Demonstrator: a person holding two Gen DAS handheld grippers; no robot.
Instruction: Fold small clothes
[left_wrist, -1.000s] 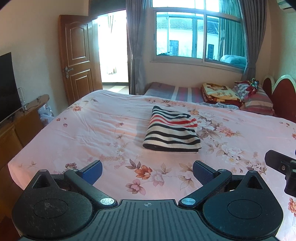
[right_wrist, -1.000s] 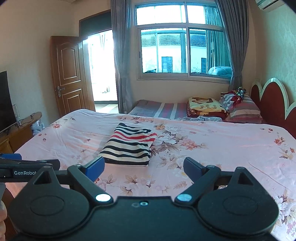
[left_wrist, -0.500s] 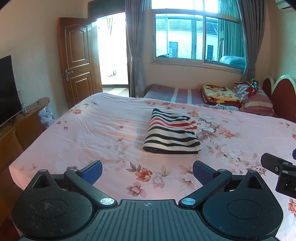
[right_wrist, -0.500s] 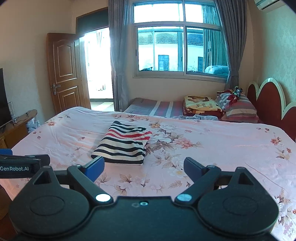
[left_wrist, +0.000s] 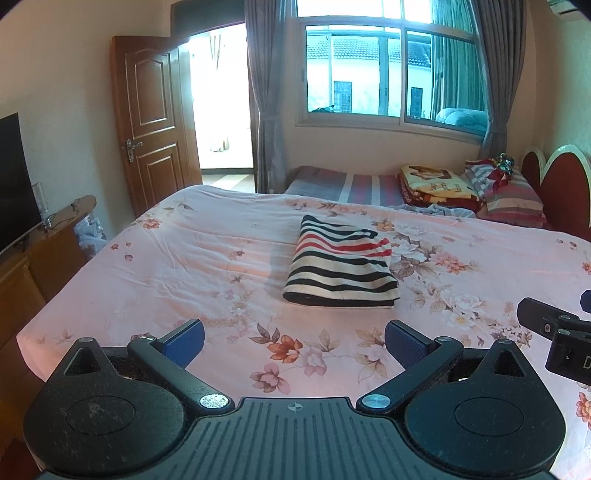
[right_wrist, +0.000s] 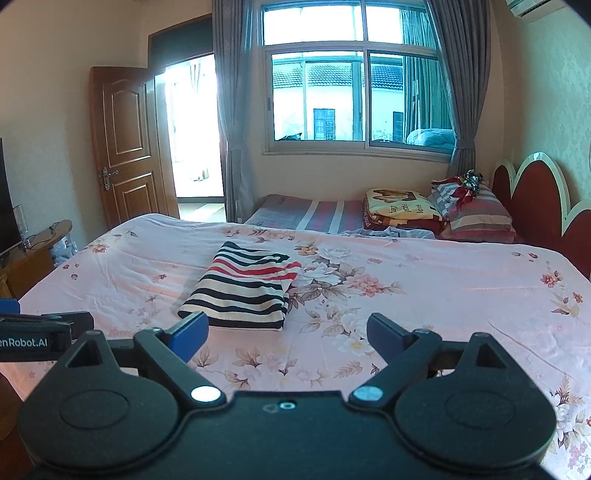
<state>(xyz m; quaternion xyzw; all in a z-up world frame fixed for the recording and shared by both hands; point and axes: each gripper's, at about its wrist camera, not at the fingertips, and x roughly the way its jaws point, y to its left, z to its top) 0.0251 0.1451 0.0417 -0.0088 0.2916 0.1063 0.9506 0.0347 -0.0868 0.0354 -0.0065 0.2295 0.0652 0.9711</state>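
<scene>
A striped garment (left_wrist: 341, 267), black, cream and red, lies folded into a neat rectangle on the pink floral bedsheet (left_wrist: 184, 266). It also shows in the right wrist view (right_wrist: 242, 288). My left gripper (left_wrist: 293, 341) is open and empty, held above the bed's near edge, well short of the garment. My right gripper (right_wrist: 286, 332) is open and empty, also back from the garment, which lies ahead and to its left. Each gripper shows at the edge of the other's view: the right one (left_wrist: 554, 332) and the left one (right_wrist: 37, 332).
A wooden cabinet (left_wrist: 40, 251) with a TV (left_wrist: 14, 181) stands left of the bed. Folded blankets (left_wrist: 436, 184) and pillows (left_wrist: 509, 195) lie at the far right by the red headboard (left_wrist: 557, 188). A wooden door (left_wrist: 151, 129) and a window (left_wrist: 388, 74) are behind.
Both grippers have drawn back slightly and risen from the bed; the folded garment looks a little farther away. Both stay open and the garment has not moved.
</scene>
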